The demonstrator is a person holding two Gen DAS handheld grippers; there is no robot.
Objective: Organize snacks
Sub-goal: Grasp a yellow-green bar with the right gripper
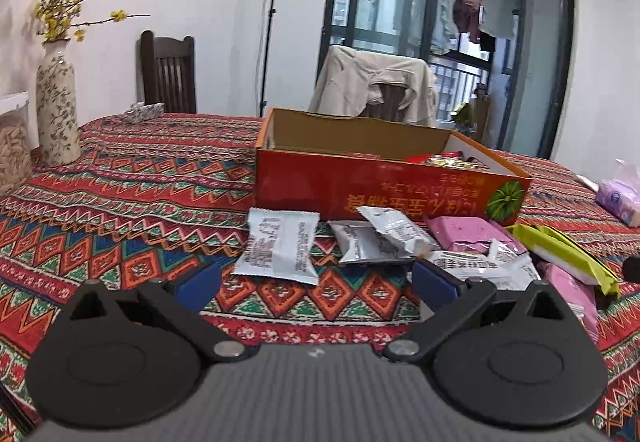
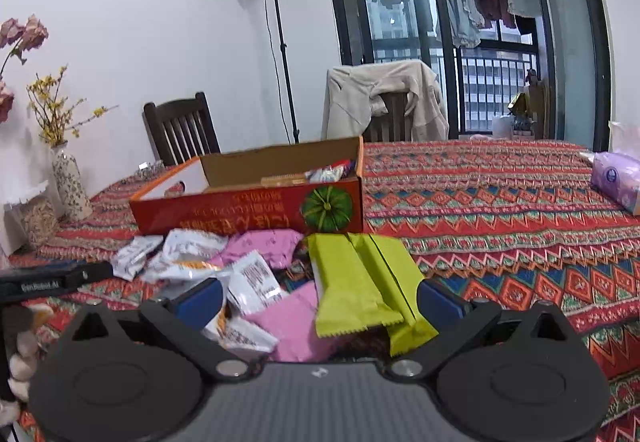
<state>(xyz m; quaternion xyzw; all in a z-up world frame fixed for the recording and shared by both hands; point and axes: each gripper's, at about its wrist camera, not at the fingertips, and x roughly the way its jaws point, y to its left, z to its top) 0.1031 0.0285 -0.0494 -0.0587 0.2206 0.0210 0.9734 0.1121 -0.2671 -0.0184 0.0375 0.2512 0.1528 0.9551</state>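
Observation:
An open red cardboard box (image 1: 360, 185) (image 2: 240, 209) with a green squash picture stands on the patterned tablecloth and holds a few snacks. In front of it lies a pile of packets: white ones (image 1: 278, 248) (image 2: 256, 284), pink ones (image 1: 468, 232) (image 2: 296, 316) and two lime-green ones (image 1: 560, 254) (image 2: 352, 290). My left gripper (image 1: 316, 282) is open above the cloth, just short of the white packets, with nothing between its blue pads. My right gripper (image 2: 320, 296) is open over the pile, the lime-green and pink packets lying between its fingers.
A floral vase (image 1: 56, 109) (image 2: 70, 181) with yellow branches and a jar (image 1: 14, 153) stand at the table's left edge. A purple tissue pack (image 1: 618, 201) (image 2: 616, 181) lies far right. Two chairs (image 1: 168, 73) (image 2: 384, 109) stand behind the table. The left gripper's body (image 2: 52, 280) shows at left.

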